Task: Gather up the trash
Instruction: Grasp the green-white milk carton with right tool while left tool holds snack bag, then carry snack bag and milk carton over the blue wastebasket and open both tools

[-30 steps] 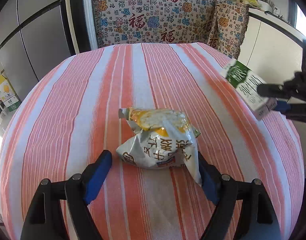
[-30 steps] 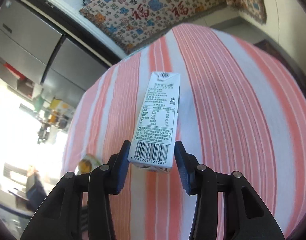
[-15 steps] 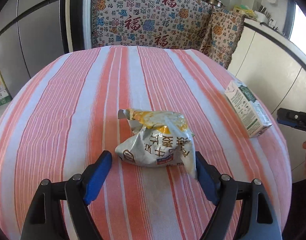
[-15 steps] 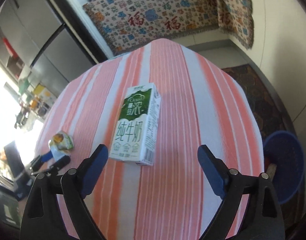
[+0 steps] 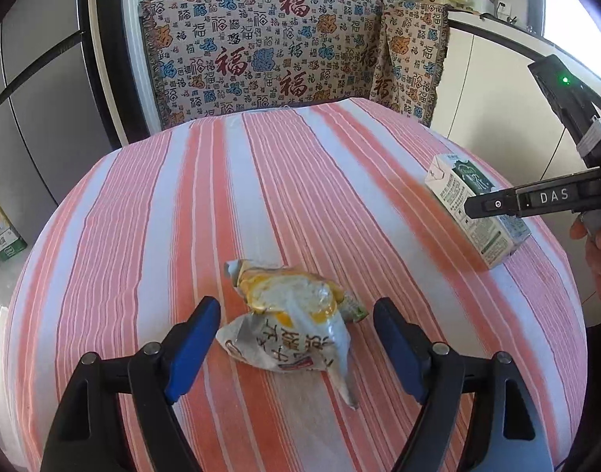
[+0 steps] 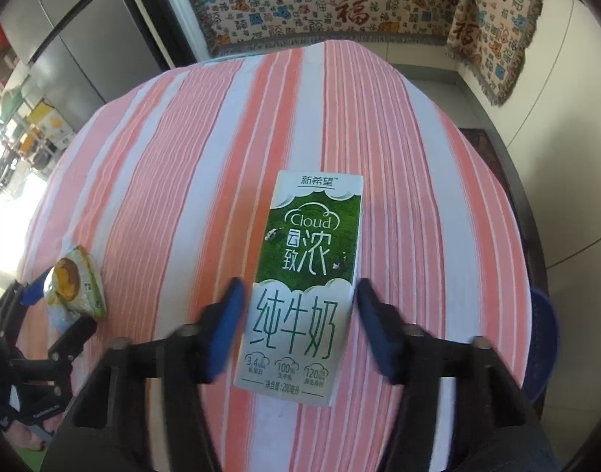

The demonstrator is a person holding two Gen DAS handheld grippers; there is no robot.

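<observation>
A crumpled snack wrapper (image 5: 290, 324) lies on the striped tablecloth (image 5: 261, 196). My left gripper (image 5: 296, 334) is open, its blue pads either side of the wrapper without touching. A green and white milk carton (image 6: 306, 275) lies flat on the table; it also shows in the left wrist view (image 5: 477, 212). My right gripper (image 6: 298, 326) is open around the carton's lower half, pads a little apart from its sides. The wrapper also shows at the left of the right wrist view (image 6: 74, 287).
A patterned cloth (image 5: 284, 59) hangs over furniture behind the table. A blue bin (image 6: 542, 342) stands on the floor off the table's right edge. Grey cabinet doors (image 5: 33, 98) stand at the left.
The right gripper let go of the carton, which now lies flat, green face up; it then came in around it with jaws narrower. The left gripper stayed open around the wrapper.
</observation>
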